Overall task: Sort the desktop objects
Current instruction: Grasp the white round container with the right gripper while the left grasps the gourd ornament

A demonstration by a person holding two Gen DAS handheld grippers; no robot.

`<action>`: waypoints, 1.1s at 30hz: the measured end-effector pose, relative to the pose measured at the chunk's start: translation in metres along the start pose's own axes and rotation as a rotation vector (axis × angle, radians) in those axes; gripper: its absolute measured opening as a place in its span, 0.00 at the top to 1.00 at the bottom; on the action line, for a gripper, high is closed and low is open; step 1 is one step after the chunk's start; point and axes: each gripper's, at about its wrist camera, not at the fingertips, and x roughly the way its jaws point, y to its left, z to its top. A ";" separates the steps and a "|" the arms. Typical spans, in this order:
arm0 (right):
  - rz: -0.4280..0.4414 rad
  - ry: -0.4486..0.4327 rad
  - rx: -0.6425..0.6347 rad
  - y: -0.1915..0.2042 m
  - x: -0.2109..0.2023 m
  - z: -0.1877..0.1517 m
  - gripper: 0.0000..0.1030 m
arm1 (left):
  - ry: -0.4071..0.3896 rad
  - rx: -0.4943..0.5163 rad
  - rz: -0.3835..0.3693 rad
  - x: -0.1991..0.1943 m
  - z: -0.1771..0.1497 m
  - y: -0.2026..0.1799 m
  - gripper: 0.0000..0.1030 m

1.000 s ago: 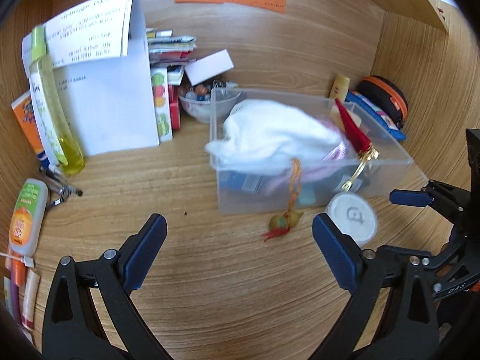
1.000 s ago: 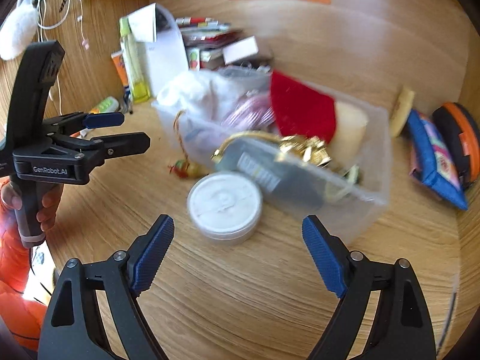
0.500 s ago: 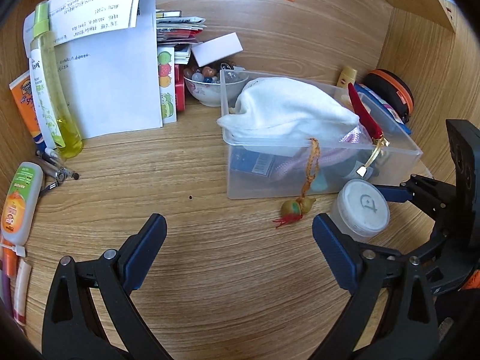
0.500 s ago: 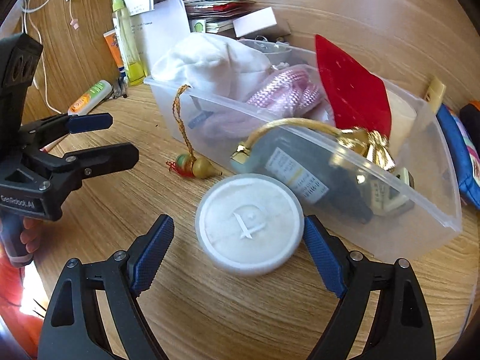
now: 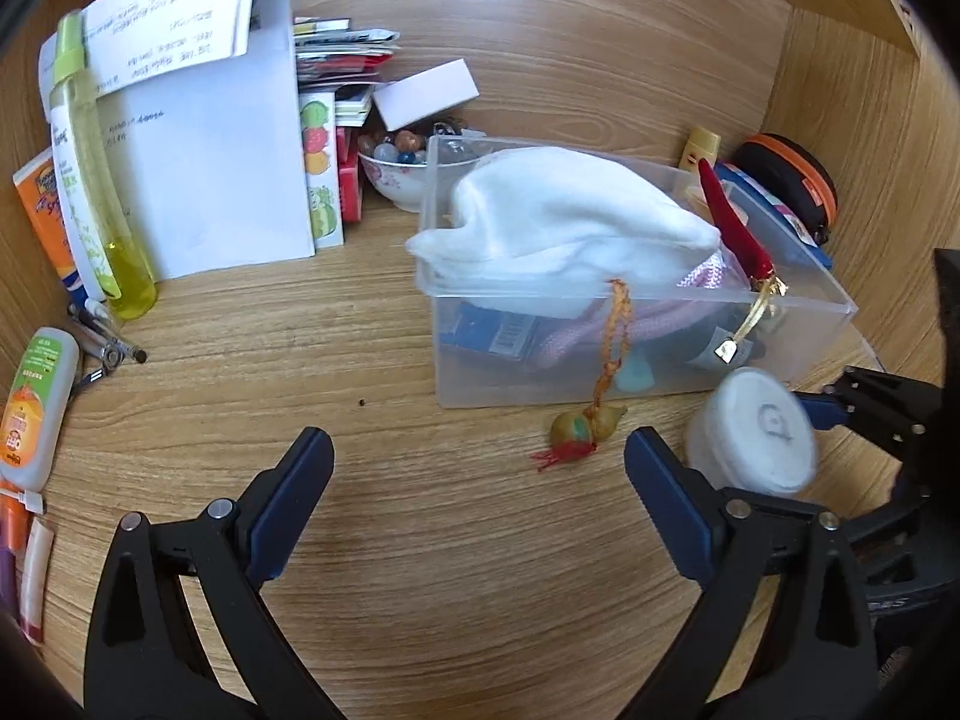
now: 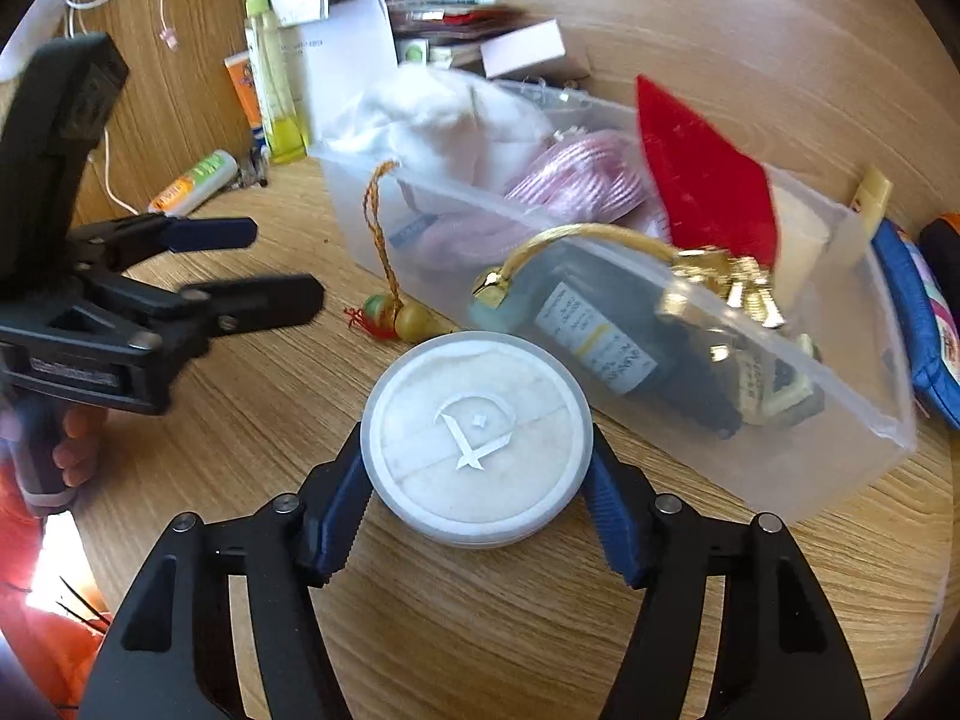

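Note:
A round white jar (image 6: 477, 438) with a raised logo on its lid sits between the blue pads of my right gripper (image 6: 474, 492), which is shut on its sides. The jar also shows in the left wrist view (image 5: 753, 441), lifted and blurred, in front of the clear plastic box (image 5: 798, 324). The box holds a white cloth (image 5: 558, 222), pink cord, a dark bottle (image 6: 606, 342) and a red piece (image 6: 702, 180). A small gourd charm (image 5: 585, 426) hangs from the box on a cord. My left gripper (image 5: 480, 498) is open and empty over the bare wood.
A yellow-green spray bottle (image 5: 99, 180), white paper folder (image 5: 204, 150), a bowl of beads (image 5: 399, 168) and stacked cards stand at the back left. Tubes (image 5: 36, 396) and pens lie at the left edge. A round orange-trimmed case (image 5: 792, 180) sits at the back right.
My right gripper moved forward around the white jar and closed on it. The jar has come up off the desk. The left gripper stayed open and shifted slightly.

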 end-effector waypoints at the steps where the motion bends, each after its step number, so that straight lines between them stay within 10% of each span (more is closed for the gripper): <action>1: 0.003 -0.010 0.006 -0.002 -0.004 -0.001 0.40 | 0.006 0.007 -0.001 0.002 0.001 -0.003 0.04; 7: -0.002 -0.054 0.036 -0.018 -0.029 -0.012 0.40 | 0.051 0.051 -0.014 0.016 0.001 -0.028 0.09; 20: 0.015 -0.111 0.086 -0.050 -0.059 -0.025 0.40 | 0.108 0.060 -0.011 0.033 0.006 -0.048 0.70; 33: 0.045 -0.132 0.118 -0.063 -0.065 -0.034 0.40 | 0.080 0.044 -0.103 0.015 -0.003 -0.053 0.72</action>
